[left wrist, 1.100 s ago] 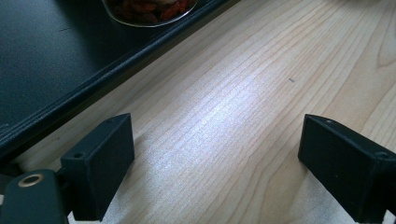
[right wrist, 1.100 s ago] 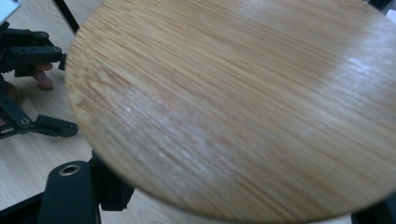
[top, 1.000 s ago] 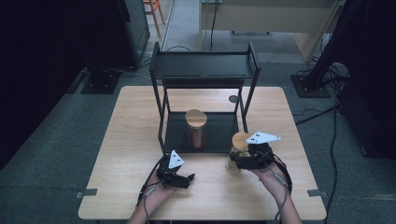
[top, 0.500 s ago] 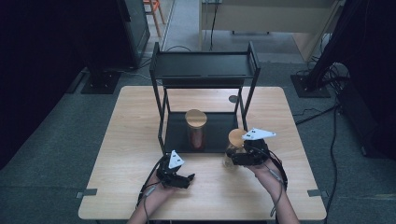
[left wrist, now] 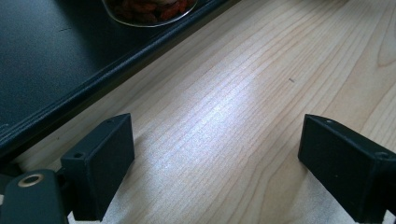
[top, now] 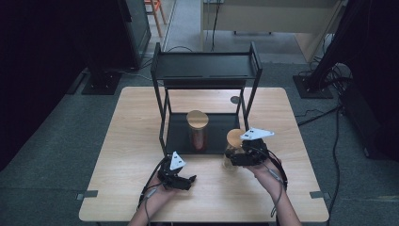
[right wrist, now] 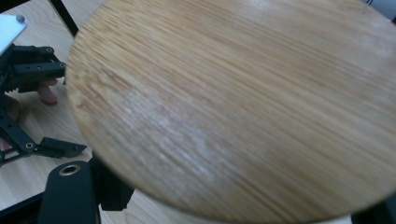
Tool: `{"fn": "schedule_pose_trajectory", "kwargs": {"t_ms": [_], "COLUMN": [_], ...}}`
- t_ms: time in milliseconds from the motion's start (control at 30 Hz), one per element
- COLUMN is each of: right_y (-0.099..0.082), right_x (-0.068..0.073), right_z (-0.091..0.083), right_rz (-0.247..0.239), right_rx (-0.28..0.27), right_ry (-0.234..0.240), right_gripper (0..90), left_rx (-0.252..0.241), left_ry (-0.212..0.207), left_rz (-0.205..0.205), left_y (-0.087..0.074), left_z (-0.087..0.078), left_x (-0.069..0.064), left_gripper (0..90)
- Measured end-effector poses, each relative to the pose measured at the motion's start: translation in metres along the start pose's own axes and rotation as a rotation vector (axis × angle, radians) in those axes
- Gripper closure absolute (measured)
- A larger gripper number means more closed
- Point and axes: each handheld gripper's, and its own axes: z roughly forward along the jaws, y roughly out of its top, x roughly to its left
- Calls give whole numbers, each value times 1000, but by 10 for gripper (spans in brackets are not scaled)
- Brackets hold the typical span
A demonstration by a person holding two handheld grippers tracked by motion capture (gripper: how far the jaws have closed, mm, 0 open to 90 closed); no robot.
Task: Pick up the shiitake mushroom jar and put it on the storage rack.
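Note:
A glass jar with a round wooden lid [top: 235, 137] is just off the front right corner of the black rack [top: 205, 66]. My right gripper [top: 234, 158] is shut on its body from the right. In the right gripper view the lid [right wrist: 243, 102] lies close over my jaws. Whether the jar rests on the table I cannot tell. A second wooden-lidded jar [top: 197, 130] with red contents stands on the rack's lower shelf [top: 178, 134]. My left gripper [top: 191, 181] lies low on the table in front of the rack, open and holding nothing [left wrist: 215, 154].
The rack has a top shelf over the lower one, with thin black posts [top: 163, 117] at its corners. A small dark disc [top: 235, 100] lies on the wooden table [top: 117, 141] behind the rack. The table's front edge is close below my hands.
My right gripper has carried its jar a little to the left, closer to the rack's front right post. The left gripper has stayed in place.

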Motion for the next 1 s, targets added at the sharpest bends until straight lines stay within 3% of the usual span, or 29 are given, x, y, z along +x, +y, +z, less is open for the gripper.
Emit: {"fn": "schedule_pose_trajectory", "kwargs": {"t_ms": [1000], "right_y": [26], "right_x": [0], "right_z": [18], "right_rz": [-10], "right_rx": [3], "right_ry": [-20], "right_gripper": [248], "left_rx": [0], "left_ry": [-4], "left_rz": [3], "left_y": [0], "left_z": [0], "left_x": [0], "left_gripper": [110]}}
